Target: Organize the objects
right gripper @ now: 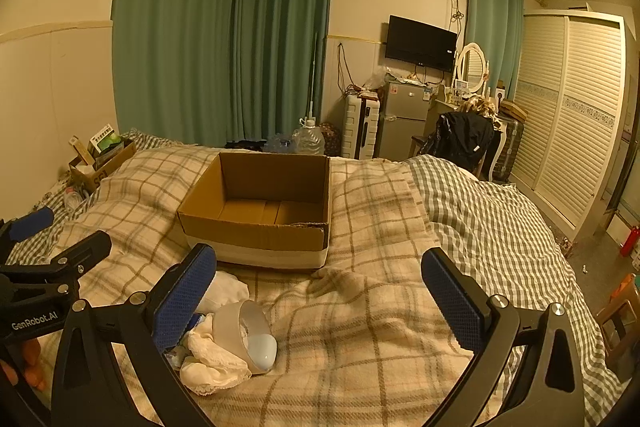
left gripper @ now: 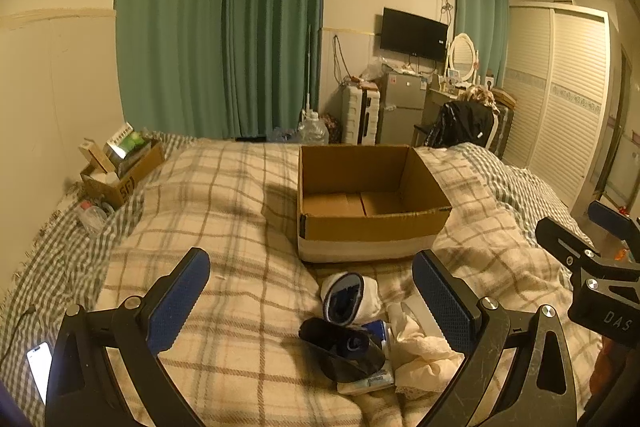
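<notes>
cardboard box (left gripper: 372,227) rim open, both grippers wide, blanket (right gripper: 380,327) room rt

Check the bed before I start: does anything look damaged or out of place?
The cardboard box's near rim looks ragged at its right corner. In front of it, the loose pile lies jumbled on the blanket. Both grippers are open, holding nothing.

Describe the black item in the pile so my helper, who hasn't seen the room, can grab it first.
On the plaid blanket, find the open cardboard box; a small pile lies just in front of it. The black case sits at the near edge of that pile, beside cream cloth and below a white rolled bundle. It is the only dark, glossy item there.
</notes>
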Demonstrator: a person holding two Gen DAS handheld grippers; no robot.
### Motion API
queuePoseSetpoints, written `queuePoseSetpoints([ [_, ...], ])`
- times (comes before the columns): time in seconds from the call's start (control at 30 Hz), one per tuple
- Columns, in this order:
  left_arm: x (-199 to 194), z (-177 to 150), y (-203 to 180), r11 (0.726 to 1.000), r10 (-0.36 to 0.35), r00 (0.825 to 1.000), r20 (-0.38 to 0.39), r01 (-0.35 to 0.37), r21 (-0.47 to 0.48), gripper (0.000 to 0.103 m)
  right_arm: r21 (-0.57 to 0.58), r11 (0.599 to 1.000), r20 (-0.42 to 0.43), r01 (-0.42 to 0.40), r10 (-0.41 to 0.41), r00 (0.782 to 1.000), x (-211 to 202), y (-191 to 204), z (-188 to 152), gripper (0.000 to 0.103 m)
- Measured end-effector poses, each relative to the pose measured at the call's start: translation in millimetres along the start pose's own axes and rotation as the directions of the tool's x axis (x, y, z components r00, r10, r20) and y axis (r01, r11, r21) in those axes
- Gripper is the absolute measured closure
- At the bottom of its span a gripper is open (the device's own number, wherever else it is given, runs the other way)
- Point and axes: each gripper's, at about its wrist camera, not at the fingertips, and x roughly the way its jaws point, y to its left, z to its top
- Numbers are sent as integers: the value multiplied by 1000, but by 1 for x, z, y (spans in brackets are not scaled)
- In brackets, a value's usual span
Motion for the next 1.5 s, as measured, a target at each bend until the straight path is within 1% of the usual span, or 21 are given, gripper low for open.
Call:
queuePoseSetpoints([
  [0.23, 24, -20, -5, 1000, -31, 991, -127, 31, -1, 0, 7, 1000, -31, -5, 6, 1000, 8, -2, -3, 0],
  [0.37, 48, -36, -13, 1000, -17, 973, -229, 23, 22, 1, 14, 1000, -66, -10, 11, 998, 18, -4, -9, 0],
  [0.5, 66, -49, -15, 1000, -6, 959, -284, 10, 13, 2, 12, 1000, -107, -20, 21, 994, 30, -3, -16, 0],
  [0.6, 80, -59, -12, 999, -34, 940, -340, 32, -12, 14, 11, 999, -128, -31, 32, 991, 36, 0, -19, 0],
  [0.67, 90, -64, -10, 996, -91, 923, -373, 77, -52, 22, 5, 999, -139, -36, 37, 990, 38, 2, -20, 0],
  [0.7, 93, -66, -8, 991, -127, 916, -381, 105, -78, 31, -1, 999, -144, -37, 36, 989, 39, 4, -21, 0],
  [0.73, 95, -67, -6, 988, -151, 911, -385, 123, -97, 34, -5, 999, -148, -39, 38, 988, 39, 5, -21, 0],
  [0.77, 95, -67, -5, 986, -157, 910, -383, 127, -105, 35, -10, 999, -153, -43, 41, 987, 38, 7, -22, 0],
  [0.8, 93, -67, -5, 985, -167, 912, -375, 136, -109, 47, -16, 999, -158, -45, 42, 986, 38, 9, -23, 0],
  [0.83, 90, -66, -4, 983, -176, 914, -365, 145, -110, 50, -24, 999, -163, -44, 39, 986, 38, 11, -23, 0],
  [1.0, 75, -56, 2, 983, -176, 928, -329, 146, -114, 51, -73, 996, -206, -56, 40, 978, 33, 24, -31, 0],
  [1.1, 63, -47, 7, 984, -165, 941, -294, 139, -107, 54, -106, 987, -253, -120, 90, 963, 34, 37, -38, 1],
  [1.13, 60, -44, 9, 985, -162, 945, -283, 139, -100, 69, -113, 982, -274, -151, 115, 955, 35, 41, -40, 1],
  [1.17, 57, -42, 10, 986, -159, 948, -277, 139, -91, 73, -130, 975, -301, -179, 133, 944, 38, 48, -43, 1],
  [1.2, 55, -42, 11, 986, -161, 947, -279, 142, -88, 73, -146, 971, -316, -189, 135, 939, 41, 53, -45, 1],
  [1.27, 56, -43, 16, 983, -173, 941, -290, 149, -104, 73, -160, 963, -353, -215, 147, 924, 49, 63, -50, 4],
  [1.37, 60, -48, 23, 976, -201, 932, -301, 165, -140, 73, -154, 955, -431, -252, 165, 887, 65, 71, -63, 24],
  [1.4, 60, -49, 23, 975, -204, 932, -299, 167, -143, 73, -150, 954, -447, -259, 168, 878, 67, 71, -68, 36],
  [1.43, 60, -49, 23, 975, -205, 933, -297, 169, -144, 74, -149, 953, -460, -263, 168, 872, 71, 72, -70, 52],
  [1.47, 59, -49, 23, 975, -207, 933, -294, 172, -141, 74, -148, 953, -468, -265, 168, 868, 72, 73, -71, 62],
  [1.5, 59, -49, 22, 975, -206, 934, -292, 172, -139, 74, -149, 953, -469, -263, 166, 868, 73, 73, -72, 75],
])
